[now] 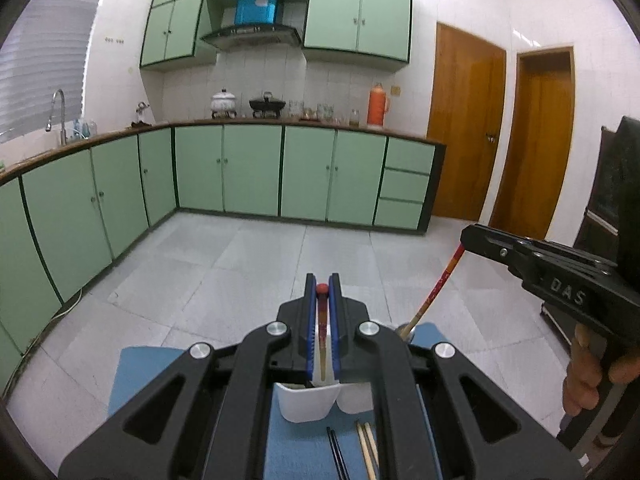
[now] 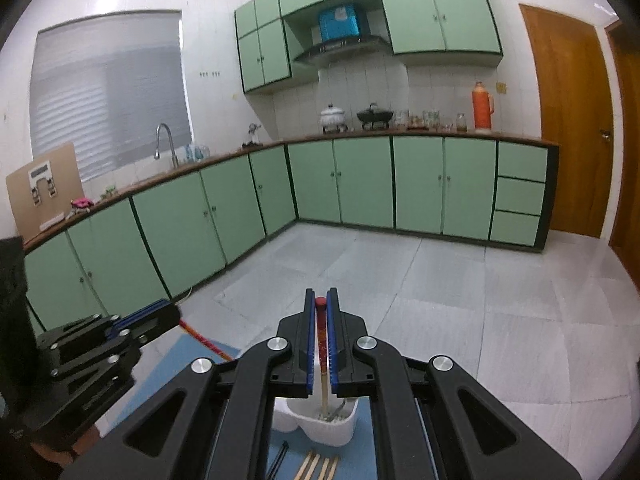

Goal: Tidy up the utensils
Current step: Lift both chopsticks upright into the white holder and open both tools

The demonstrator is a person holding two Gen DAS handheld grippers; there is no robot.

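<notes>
I hold a gripper in each hand over a blue mat in a green-cabineted kitchen. My left gripper is clenched on a red-tipped chopstick, pinched near its top so the lower end hangs toward the white utensil holder directly beneath. My right gripper likewise clamps a second red-tipped chopstick, its tip already down inside the holder's right compartment beside a metal utensil. Black chopsticks and bamboo chopsticks lie on the mat just in front of the holder, probably next.
</notes>
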